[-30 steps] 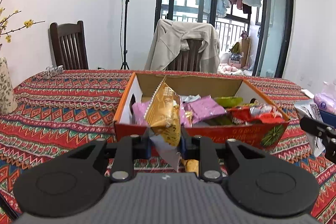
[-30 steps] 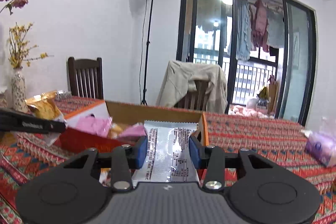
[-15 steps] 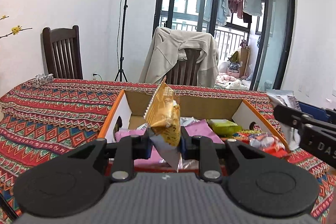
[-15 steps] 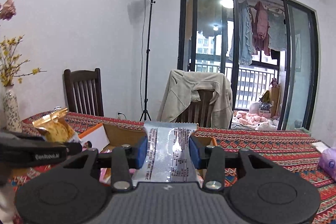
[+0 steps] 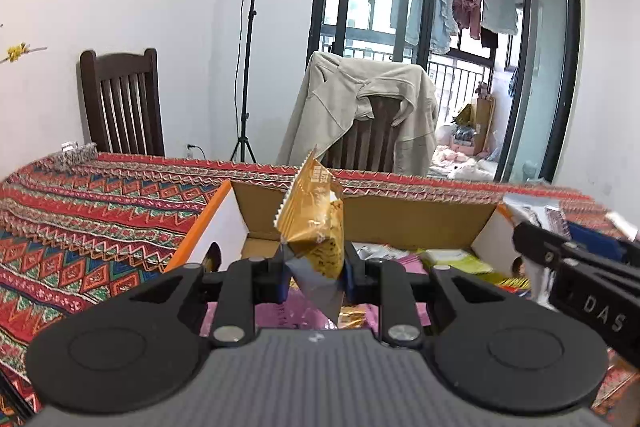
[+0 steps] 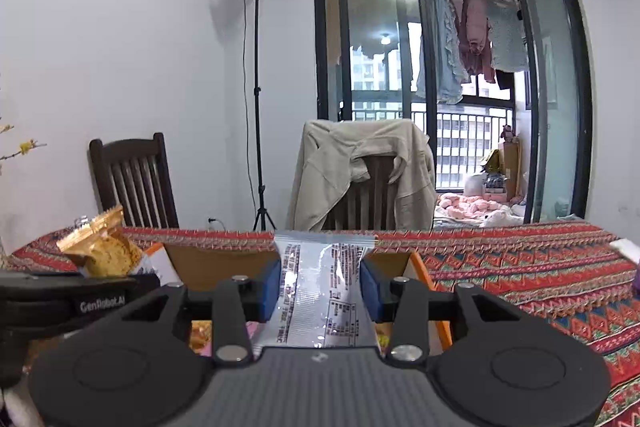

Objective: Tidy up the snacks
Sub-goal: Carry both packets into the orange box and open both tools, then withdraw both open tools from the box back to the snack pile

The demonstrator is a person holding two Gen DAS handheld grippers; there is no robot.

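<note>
My left gripper [image 5: 314, 273] is shut on a golden-orange snack packet [image 5: 316, 227], held upright over the near side of an open cardboard box [image 5: 412, 221] with orange rims. Pink, green and red snack packets lie inside the box. My right gripper [image 6: 320, 285] is shut on a flat silver packet [image 6: 320, 291] with printed text, above the same box [image 6: 224, 261]. The right gripper shows at the right edge of the left wrist view [image 5: 580, 283]. In the right wrist view the left gripper [image 6: 68, 301] and its golden-orange packet [image 6: 102, 251] appear at the left.
The table carries a red patterned cloth [image 5: 92, 211]. Behind it stand a dark wooden chair [image 5: 120, 103], a chair draped with a beige jacket [image 5: 360, 115], and a light stand [image 6: 256, 99]. More packets and a blue object [image 5: 592, 239] lie right of the box.
Both grippers have travelled toward the box with their packets still held. The box's inside now sits right below the left gripper, and the right gripper has come in close beside it.
</note>
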